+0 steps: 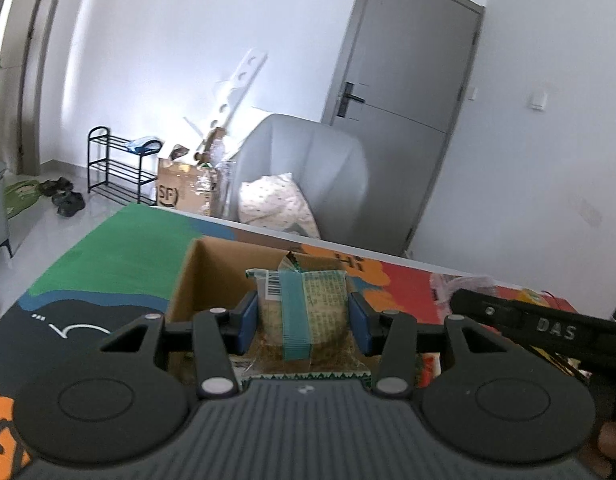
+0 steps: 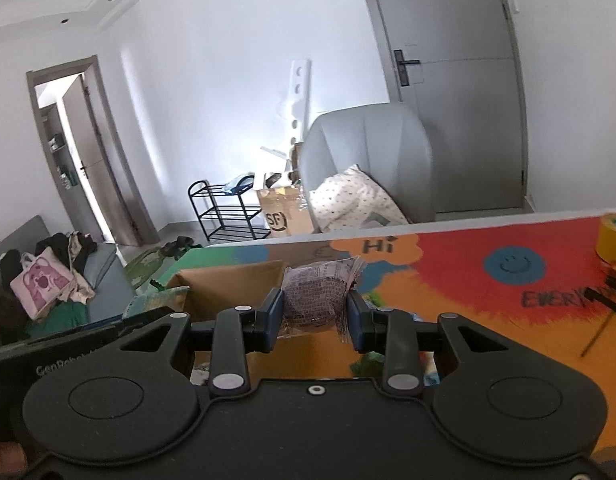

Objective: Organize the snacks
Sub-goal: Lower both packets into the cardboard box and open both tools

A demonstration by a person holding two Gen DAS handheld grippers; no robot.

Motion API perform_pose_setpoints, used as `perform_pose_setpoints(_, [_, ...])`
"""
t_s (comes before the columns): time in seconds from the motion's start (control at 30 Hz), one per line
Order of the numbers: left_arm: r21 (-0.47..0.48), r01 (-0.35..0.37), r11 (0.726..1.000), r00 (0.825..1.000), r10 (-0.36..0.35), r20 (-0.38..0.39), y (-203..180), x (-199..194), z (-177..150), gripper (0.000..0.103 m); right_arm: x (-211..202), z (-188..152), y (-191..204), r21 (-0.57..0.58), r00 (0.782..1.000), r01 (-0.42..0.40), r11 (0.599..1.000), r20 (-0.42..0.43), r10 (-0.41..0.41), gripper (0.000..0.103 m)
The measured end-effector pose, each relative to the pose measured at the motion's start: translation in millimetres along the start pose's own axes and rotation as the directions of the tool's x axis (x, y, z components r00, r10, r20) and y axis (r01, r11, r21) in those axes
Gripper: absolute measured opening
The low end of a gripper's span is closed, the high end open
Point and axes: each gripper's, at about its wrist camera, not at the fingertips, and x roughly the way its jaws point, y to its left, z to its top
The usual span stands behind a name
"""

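Note:
My left gripper (image 1: 304, 322) is shut on a green-banded snack packet (image 1: 304, 308) and holds it over the open cardboard box (image 1: 212, 276) on the colourful table mat. My right gripper (image 2: 314, 314) is shut on a purple-printed clear snack packet (image 2: 318, 294) and holds it just right of the same cardboard box (image 2: 236, 288). The right gripper's body shows in the left wrist view (image 1: 548, 326), close on the right. More green wrappers (image 2: 368, 362) lie on the mat under the right gripper.
A yellow tape roll (image 2: 614, 236) stands at the mat's far right. A pale plastic wrapper (image 1: 460, 284) lies right of the box. Beyond the table's far edge (image 1: 308, 236) are a grey armchair (image 1: 308, 168) with a cushion, an SF carton (image 1: 184, 188) and a black shoe rack (image 1: 116, 168).

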Motion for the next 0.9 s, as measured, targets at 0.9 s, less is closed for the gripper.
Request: perform_pose_setpoints(0.9, [-0.121, -0.091, 0.988, 0.996, 0.092, -0.003, 45, 18, 23, 0.062, 45, 13, 39, -0.014, 0.983, -0.177, 0.984, -0.061, 0.176, 0.033])
